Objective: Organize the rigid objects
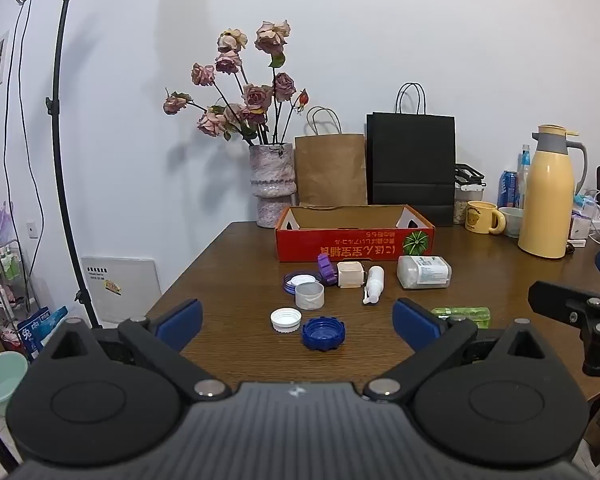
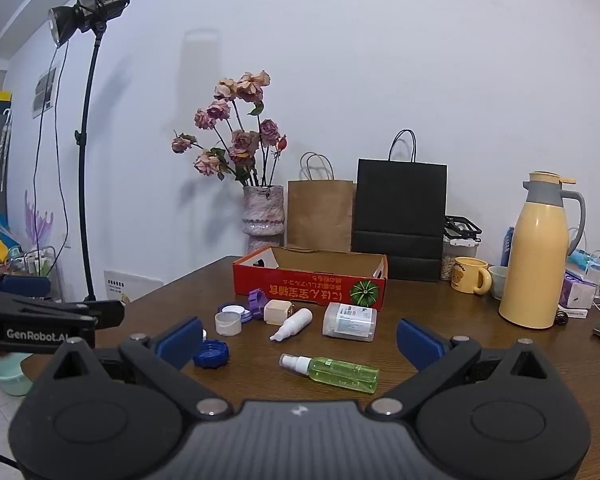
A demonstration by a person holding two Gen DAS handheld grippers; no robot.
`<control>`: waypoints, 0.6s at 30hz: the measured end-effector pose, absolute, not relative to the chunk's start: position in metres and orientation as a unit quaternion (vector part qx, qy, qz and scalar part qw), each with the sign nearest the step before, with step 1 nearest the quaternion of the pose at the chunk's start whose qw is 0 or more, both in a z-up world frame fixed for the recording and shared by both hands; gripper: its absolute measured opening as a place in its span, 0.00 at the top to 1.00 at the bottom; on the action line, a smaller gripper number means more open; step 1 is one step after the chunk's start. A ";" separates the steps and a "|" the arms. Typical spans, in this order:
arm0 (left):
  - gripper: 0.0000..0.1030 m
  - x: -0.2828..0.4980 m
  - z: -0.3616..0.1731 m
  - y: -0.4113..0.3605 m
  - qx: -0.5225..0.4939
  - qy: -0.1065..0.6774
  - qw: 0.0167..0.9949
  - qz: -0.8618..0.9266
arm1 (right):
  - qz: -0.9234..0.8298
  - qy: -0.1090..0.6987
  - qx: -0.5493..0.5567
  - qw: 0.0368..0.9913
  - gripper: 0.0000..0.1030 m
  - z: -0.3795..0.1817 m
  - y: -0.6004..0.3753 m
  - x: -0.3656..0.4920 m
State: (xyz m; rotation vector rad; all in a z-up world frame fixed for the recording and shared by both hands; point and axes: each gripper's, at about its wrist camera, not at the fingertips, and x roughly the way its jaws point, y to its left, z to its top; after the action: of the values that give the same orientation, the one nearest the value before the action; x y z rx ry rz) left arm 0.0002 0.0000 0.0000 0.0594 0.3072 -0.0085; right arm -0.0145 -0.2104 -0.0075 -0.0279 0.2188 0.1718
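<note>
Nothing was packed yet. Left wrist view: the left hand-held gripper (image 1: pixel 298 322) hung open and empty over the blue cap (image 1: pixel 323 333) on the tabletop (image 1: pixel 236 264) — grasping it seemed next. Right wrist view: the right hand-held gripper (image 2: pixel 300 340) gaped empty above the green spray bottle (image 2: pixel 332 372); the red cardboard box (image 2: pixel 308 286) stood beyond.

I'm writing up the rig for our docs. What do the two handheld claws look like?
Both match: the left claw and right claw have matte black bodies with ribbed centres, round pivot discs, silver bolts and blue finger pads. The left one's side reads "GenRobot.AI" in white.
</note>
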 end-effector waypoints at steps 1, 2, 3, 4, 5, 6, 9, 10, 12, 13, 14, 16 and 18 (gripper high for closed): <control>0.00 0.000 0.000 0.000 0.030 0.149 0.988 -0.005 | 0.085 0.108 -0.016 0.990 0.00 -0.008 -0.210 -0.015; 0.00 -0.001 0.000 0.000 0.029 0.149 0.988 -0.006 | 0.085 0.109 -0.017 0.990 0.00 -0.008 -0.210 -0.015; 0.00 -0.001 0.000 0.000 0.029 0.148 0.989 -0.006 | 0.085 0.109 -0.016 0.990 0.00 -0.008 -0.210 -0.015; 0.00 -0.002 0.000 0.000 0.028 0.148 0.989 -0.006 | 0.085 0.109 -0.016 0.990 0.00 -0.008 -0.210 -0.015; 0.00 -0.003 0.001 -0.001 0.028 0.147 0.989 -0.005 | 0.086 0.108 -0.015 0.990 0.00 -0.008 -0.210 -0.015; 0.00 -0.004 0.001 -0.002 0.029 0.147 0.989 -0.005 | 0.086 0.109 -0.014 0.990 0.00 -0.008 -0.210 -0.015; 0.00 -0.001 0.000 0.001 0.025 0.153 0.988 -0.006 | 0.086 0.108 -0.014 0.990 0.00 -0.008 -0.210 -0.015; 0.00 -0.001 0.000 0.000 0.025 0.153 0.988 -0.007 | 0.086 0.108 -0.014 0.990 0.00 -0.008 -0.210 -0.015; 0.00 -0.001 0.000 0.001 0.025 0.153 0.988 -0.007 | 0.086 0.108 -0.014 0.990 0.00 -0.008 -0.210 -0.015; 0.00 -0.001 0.000 0.001 0.025 0.153 0.988 -0.006 | 0.086 0.108 -0.014 0.990 0.00 -0.008 -0.210 -0.016; 0.00 -0.001 0.000 0.001 0.025 0.154 0.988 -0.007 | 0.086 0.108 -0.014 0.990 0.00 -0.008 -0.210 -0.016; 0.00 -0.001 0.000 0.001 0.025 0.153 0.988 -0.007 | 0.085 0.107 -0.014 0.990 0.00 -0.008 -0.210 -0.016; 0.00 -0.001 0.000 0.001 0.025 0.153 0.988 -0.007 | 0.085 0.107 -0.014 0.990 0.00 -0.007 -0.210 -0.016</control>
State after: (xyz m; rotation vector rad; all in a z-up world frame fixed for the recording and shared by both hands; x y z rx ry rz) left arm -0.0014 0.0006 0.0004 0.0494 0.3071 -0.0132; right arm -0.0161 -0.2103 -0.0074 -0.0282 0.2151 0.1707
